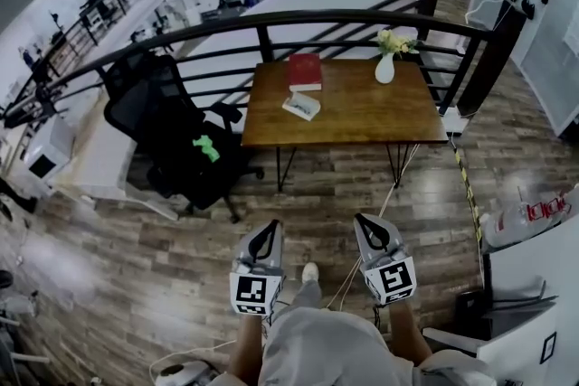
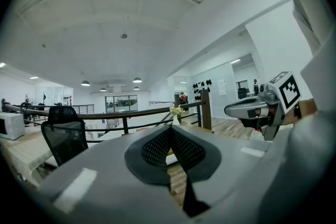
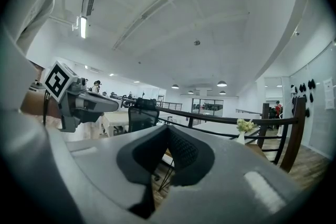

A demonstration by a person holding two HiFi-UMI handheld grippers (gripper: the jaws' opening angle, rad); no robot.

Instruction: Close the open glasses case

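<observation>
left tool [image 1: 269, 229]: closed, empty
right tool [image 1: 365, 221]: closed, empty
glasses case [image 1: 301, 105]: open, left half of tabletop [image 1: 362, 117], just beside red book [image 1: 305, 70]
risk: far off; long reach, might shove case instead of shutting lid

I'm seeing bright, even light coming from ceiling lamps [image 2: 136, 80] beyond the wooden table [image 1: 362, 117], which is casting a faint shadow beneath. Fisheye distortion is bending the railing [image 1: 264, 42] behind the table, and black vignetting is ringing both gripper views.

The head camera is looking steeply down, both gripper cameras are facing level, all sharing the distant desk [image 1: 362, 115] and vase [image 1: 385, 68].
</observation>
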